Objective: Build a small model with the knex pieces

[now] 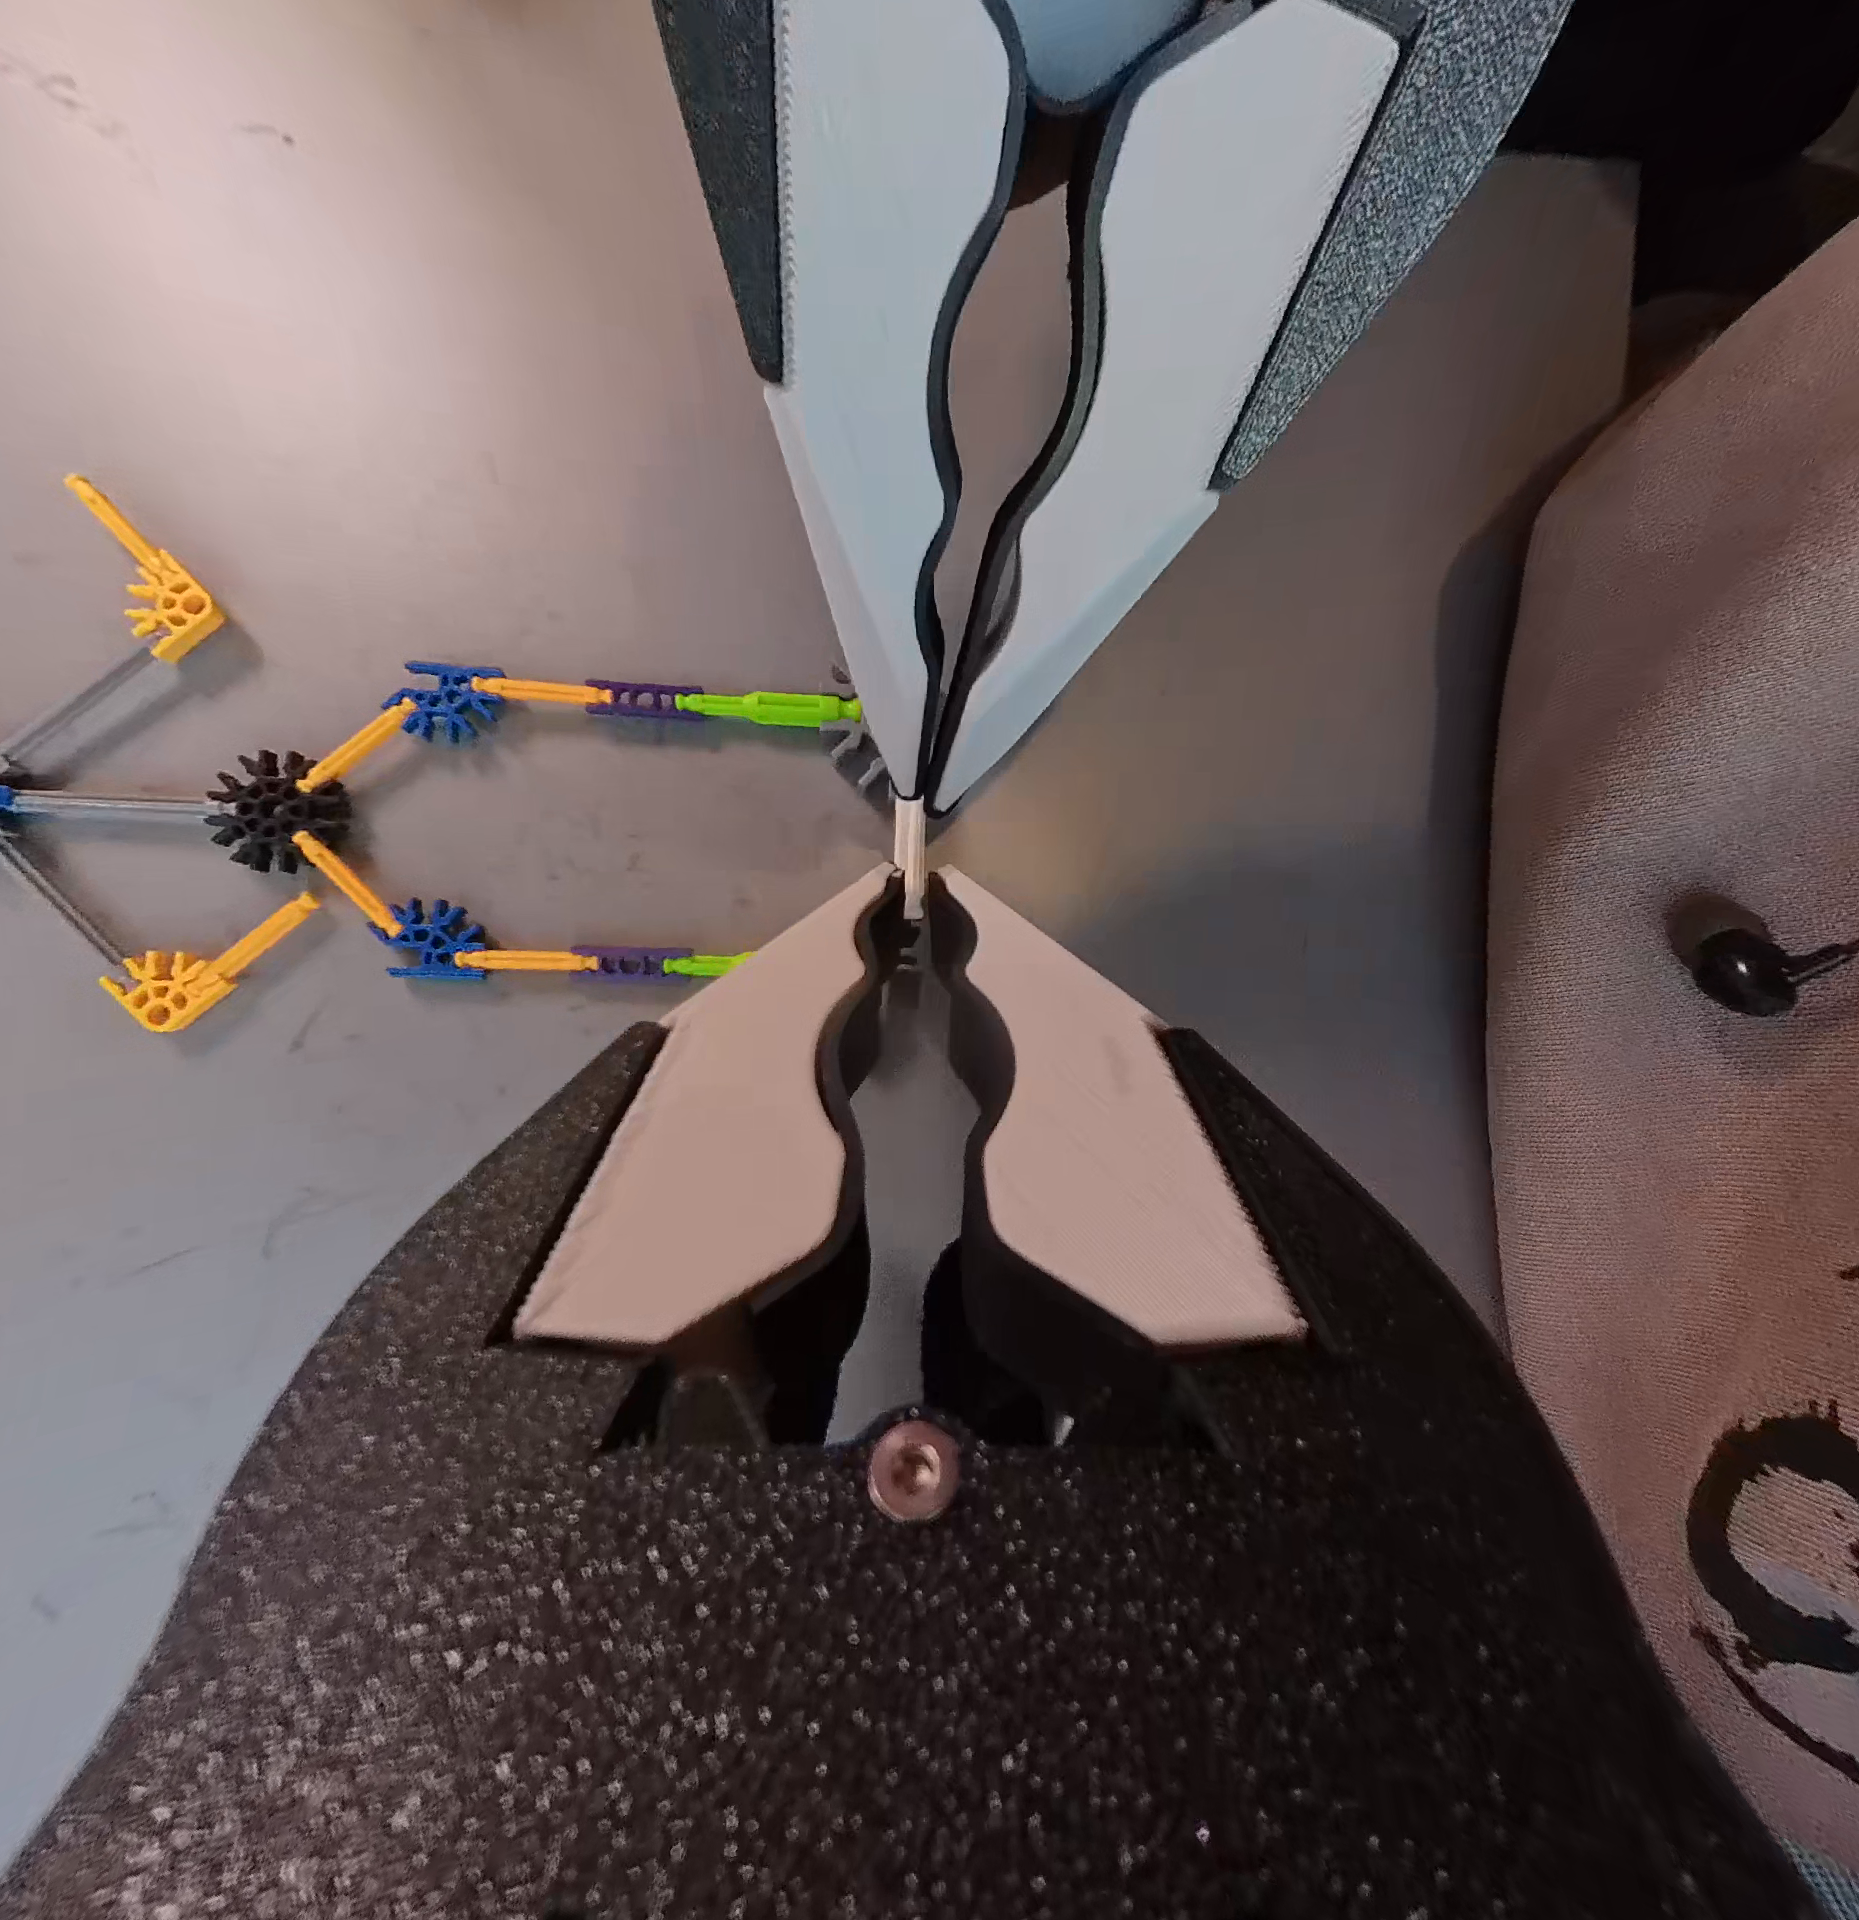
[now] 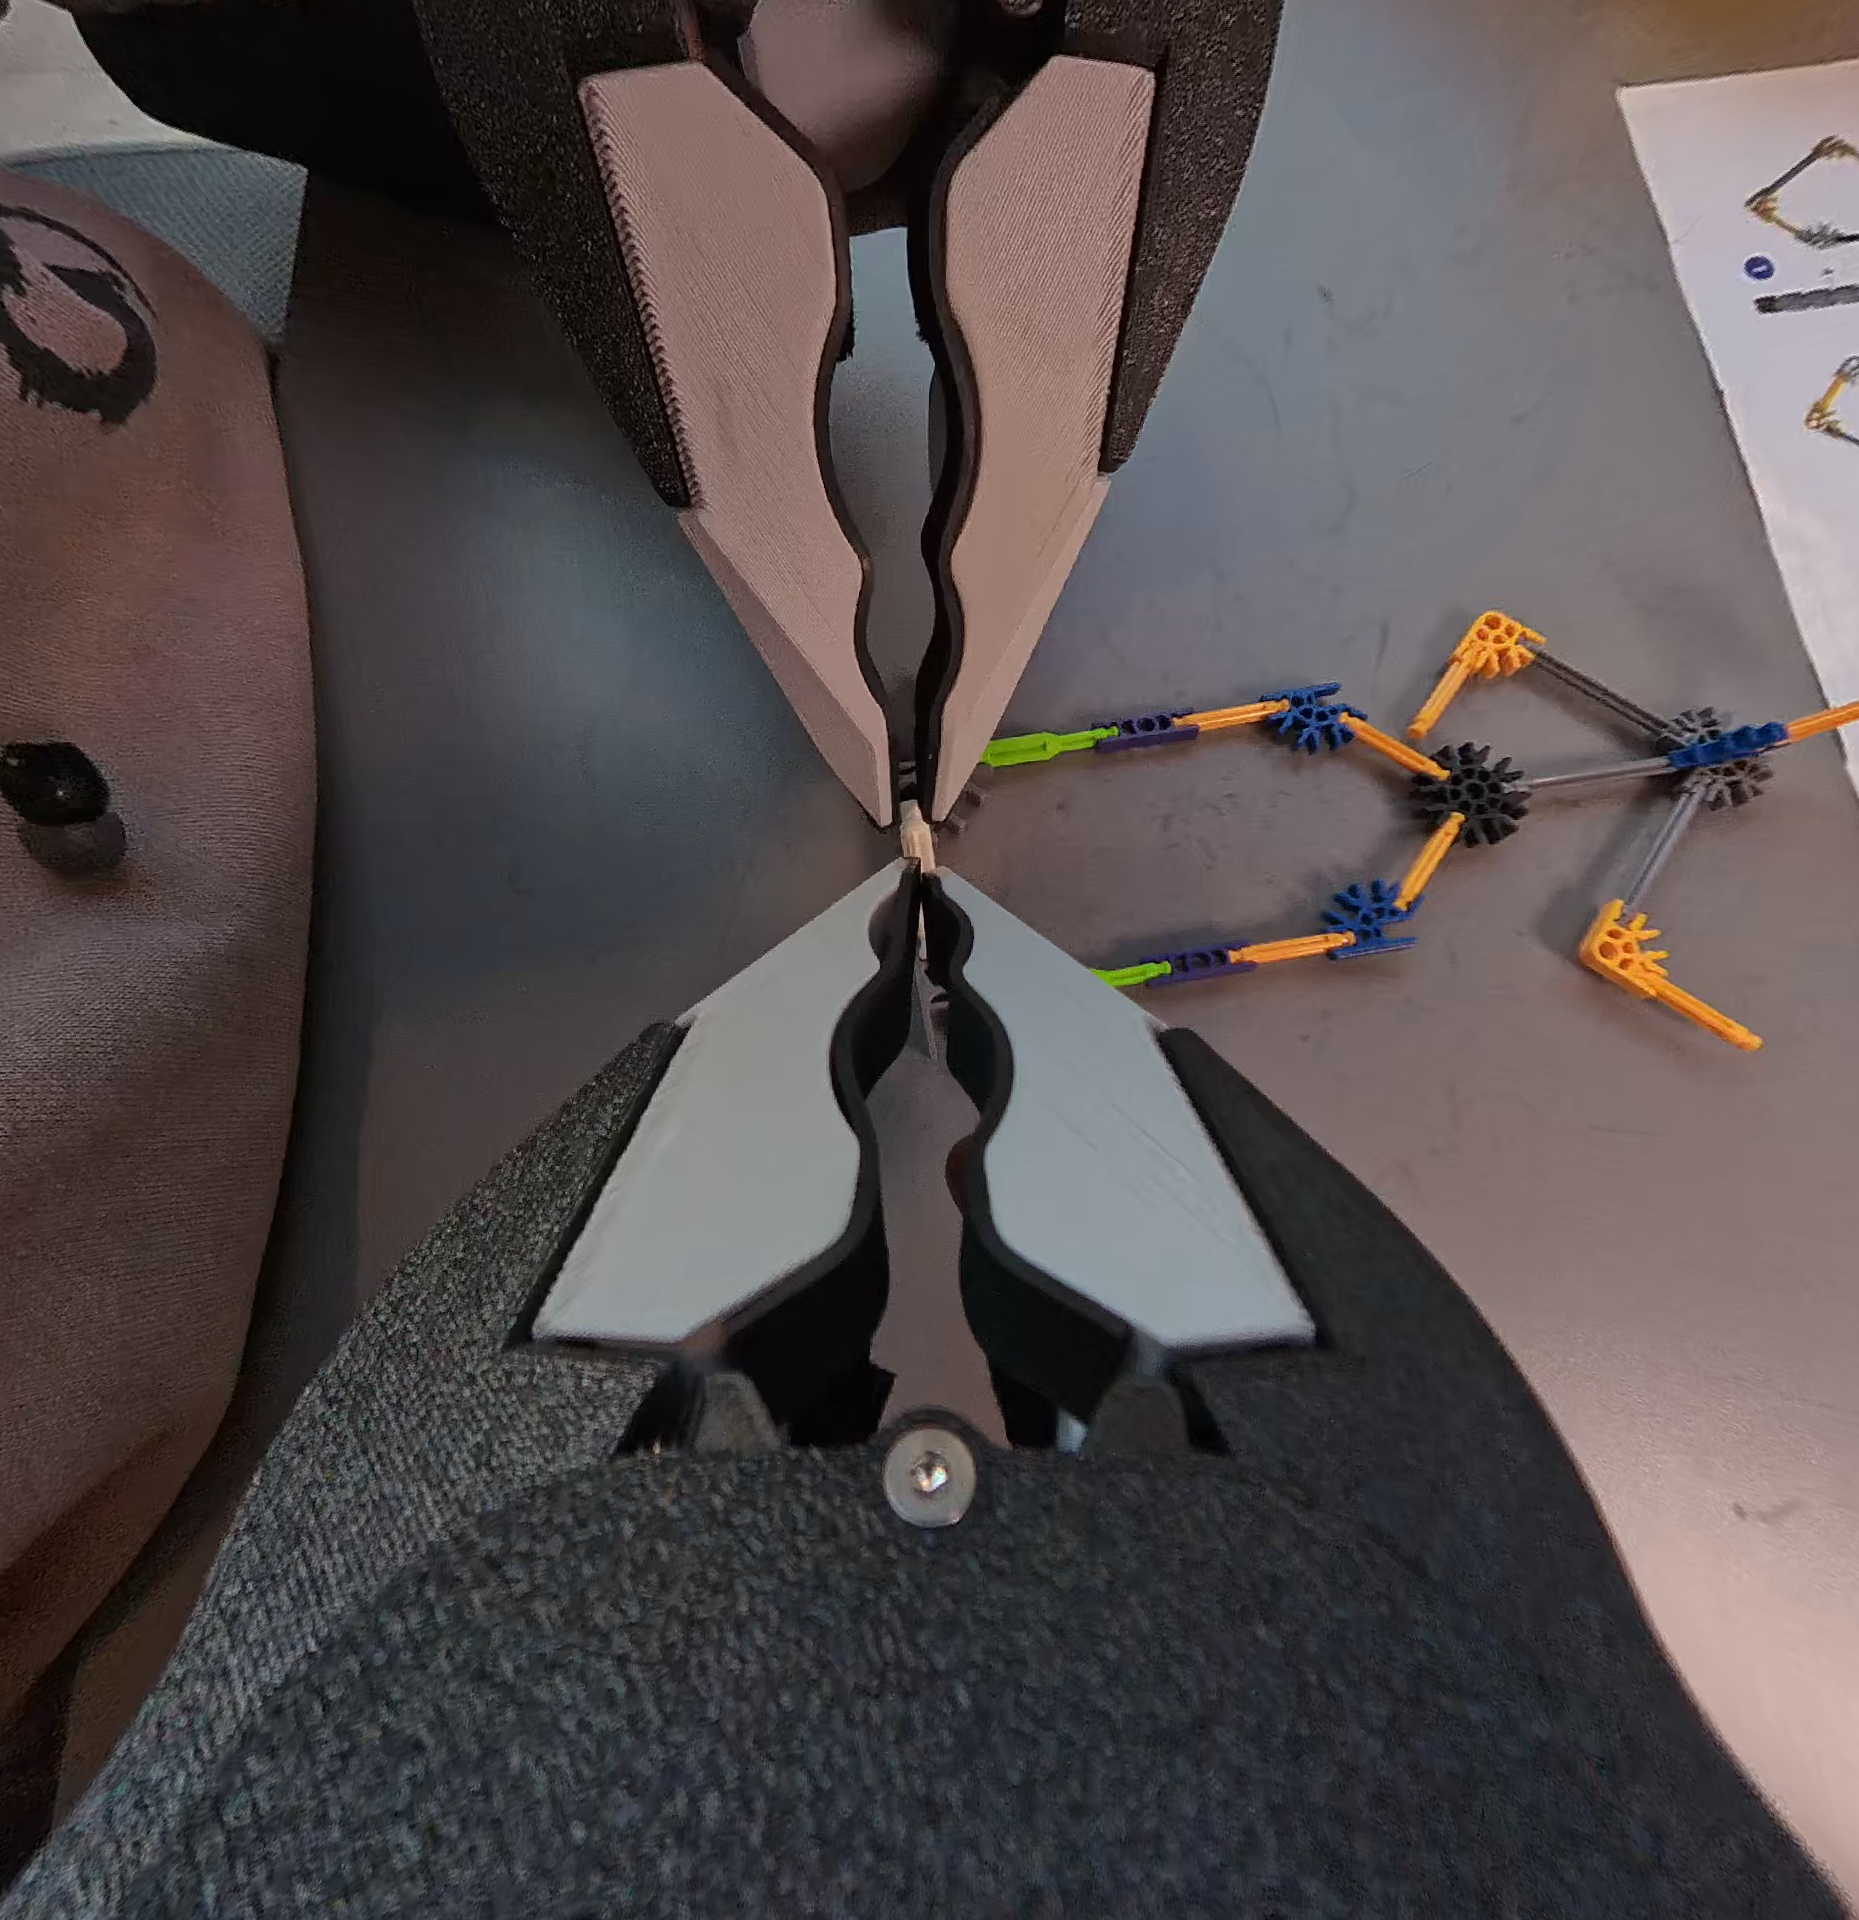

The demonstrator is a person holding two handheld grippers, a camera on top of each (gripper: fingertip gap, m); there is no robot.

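A short white rod [image 1: 910,844] spans the gap between my two grippers, just above the grey table [image 1: 385,312]. My left gripper [image 1: 912,896], with tan fingers, is shut on the rod's near end. My right gripper [image 1: 923,805], with light-blue fingers, comes in from the top and is shut on the far end. In the right wrist view the rod [image 2: 914,837] runs from my right gripper [image 2: 920,881] to the left gripper [image 2: 910,816]. A grey connector [image 1: 854,750] sits at the end of a green rod [image 1: 769,709] beside the right fingertips. Another grey connector [image 2: 958,812] shows behind the left fingertips.
A flat toy figure of yellow, blue, purple, green and grey rods with a black hub [image 1: 278,810] lies on the table; it also shows in the right wrist view [image 2: 1470,792]. A beige cushion with black stitching [image 1: 1683,935] borders the table. A printed sheet [image 2: 1798,270] lies at the far right. My two grippers' fingertips are within a few centimetres of each other.
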